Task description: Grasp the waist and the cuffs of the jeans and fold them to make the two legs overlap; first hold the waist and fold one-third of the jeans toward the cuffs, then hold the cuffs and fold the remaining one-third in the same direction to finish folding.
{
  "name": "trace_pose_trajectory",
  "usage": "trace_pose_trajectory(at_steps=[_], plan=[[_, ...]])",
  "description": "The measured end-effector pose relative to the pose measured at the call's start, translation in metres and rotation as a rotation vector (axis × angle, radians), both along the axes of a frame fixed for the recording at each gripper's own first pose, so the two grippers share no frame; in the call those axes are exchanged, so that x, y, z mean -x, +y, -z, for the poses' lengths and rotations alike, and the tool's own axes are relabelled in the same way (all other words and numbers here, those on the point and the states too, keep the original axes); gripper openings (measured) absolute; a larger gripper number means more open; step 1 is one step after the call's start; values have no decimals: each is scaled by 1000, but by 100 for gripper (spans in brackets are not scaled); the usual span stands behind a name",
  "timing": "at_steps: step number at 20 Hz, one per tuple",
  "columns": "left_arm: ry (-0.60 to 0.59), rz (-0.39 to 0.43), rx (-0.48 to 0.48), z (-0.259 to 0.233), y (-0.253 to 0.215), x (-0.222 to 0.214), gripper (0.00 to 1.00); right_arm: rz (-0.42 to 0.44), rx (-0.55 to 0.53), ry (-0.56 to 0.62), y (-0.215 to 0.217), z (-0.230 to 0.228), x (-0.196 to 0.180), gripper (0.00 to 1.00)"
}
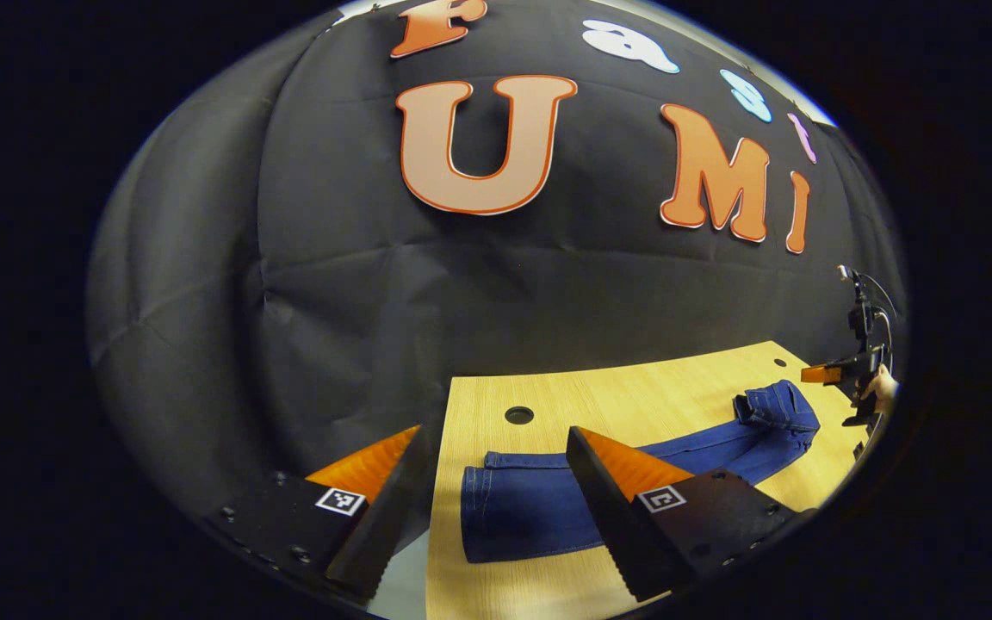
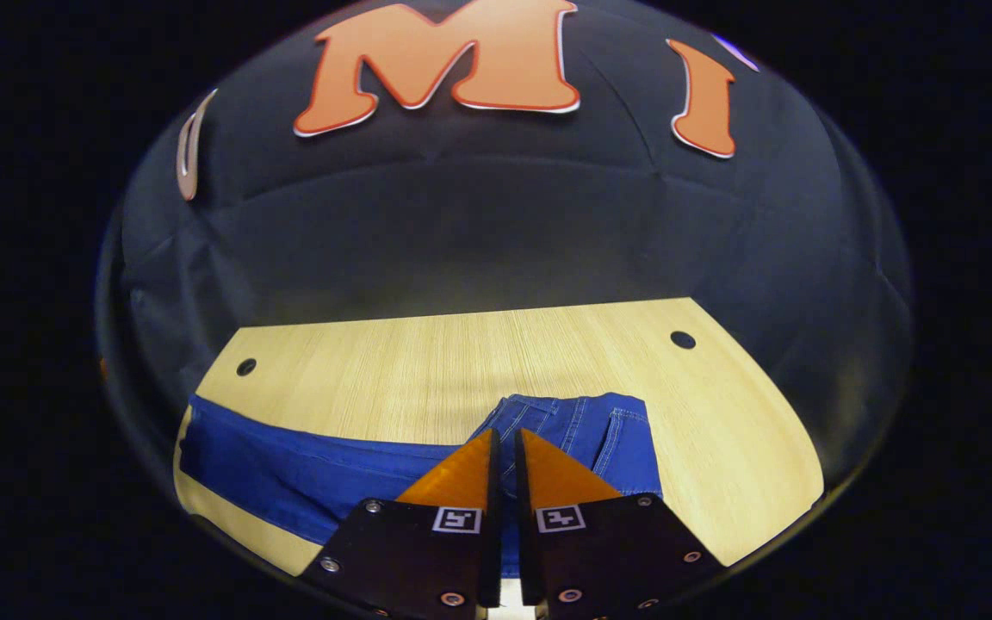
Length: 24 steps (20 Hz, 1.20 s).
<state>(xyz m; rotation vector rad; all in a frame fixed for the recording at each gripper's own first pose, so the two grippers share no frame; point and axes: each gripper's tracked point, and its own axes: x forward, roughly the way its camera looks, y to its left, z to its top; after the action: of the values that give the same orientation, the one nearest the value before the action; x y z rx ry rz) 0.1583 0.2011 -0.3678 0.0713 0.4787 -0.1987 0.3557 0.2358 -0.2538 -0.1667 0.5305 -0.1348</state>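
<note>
Jeans (image 1: 539, 499) lie flat on the table (image 2: 427, 362); your left gripper (image 1: 496, 448) gapes wide over the cuffs, your right gripper (image 2: 505, 448) nearly closed, holding nothing.

The dark blue denim jeans (image 1: 548, 495) lie flat lengthwise on the light wooden table, legs overlapping, cuffs toward nine o'clock and bunched waist toward three o'clock in the left gripper view.

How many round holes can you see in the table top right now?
2. In the right gripper view, one hole sits near the table's far left corner, above the jeans' legs, and another hole near the far right corner. The jeans may cover others.
</note>
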Motion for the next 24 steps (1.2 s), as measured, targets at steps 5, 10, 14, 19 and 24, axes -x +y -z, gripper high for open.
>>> trace_pose_trajectory(at_steps=[5, 10, 14, 19, 24], plan=[[72, -33, 0, 29, 8, 4, 99, -143, 241, 138, 7, 71, 3, 76], [121, -79, -32, 47, 23, 16, 99, -171, 307, 240, 1, 109, -12, 80], [134, -99, -53, 47, 32, 26, 99, -153, 267, 267, -6, 129, -28, 59], [140, -105, -38, 49, 30, 29, 99, -139, 173, 230, 0, 105, -26, 25], [132, -109, -37, 50, 35, 29, 99, -266, -60, 81, 85, 41, -4, 24]])
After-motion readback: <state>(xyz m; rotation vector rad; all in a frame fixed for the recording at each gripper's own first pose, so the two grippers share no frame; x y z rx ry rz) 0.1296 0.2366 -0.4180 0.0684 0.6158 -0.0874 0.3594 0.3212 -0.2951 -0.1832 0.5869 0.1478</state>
